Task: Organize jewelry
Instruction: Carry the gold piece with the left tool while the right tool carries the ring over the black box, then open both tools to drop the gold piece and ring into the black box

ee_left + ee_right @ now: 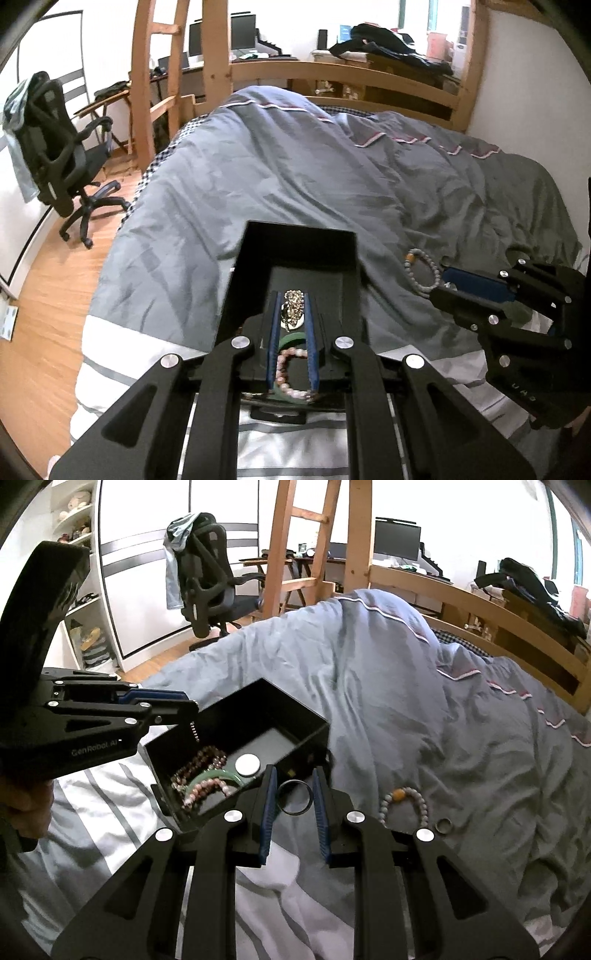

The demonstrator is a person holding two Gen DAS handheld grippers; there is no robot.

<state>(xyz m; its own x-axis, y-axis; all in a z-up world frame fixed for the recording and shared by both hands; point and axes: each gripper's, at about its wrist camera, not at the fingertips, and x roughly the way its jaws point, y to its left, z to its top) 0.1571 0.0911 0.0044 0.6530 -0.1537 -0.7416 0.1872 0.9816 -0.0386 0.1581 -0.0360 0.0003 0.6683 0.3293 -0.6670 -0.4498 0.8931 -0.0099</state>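
The left gripper [291,306] is angling downward, its jaws closed on a gold chain [293,300]. The right gripper [294,790], also tilted down, is pinching a dark ring [294,798] between its pads.

left gripper [291,314]: matte black linkage arms, round silver screws at the joints, ribbed blue pads lining the jaws
right gripper [294,794]: same black build, silver screws, blue ribbed pads
marking: white "GenRobot.AI" lettering on the left gripper's black body, seen from the right wrist camera
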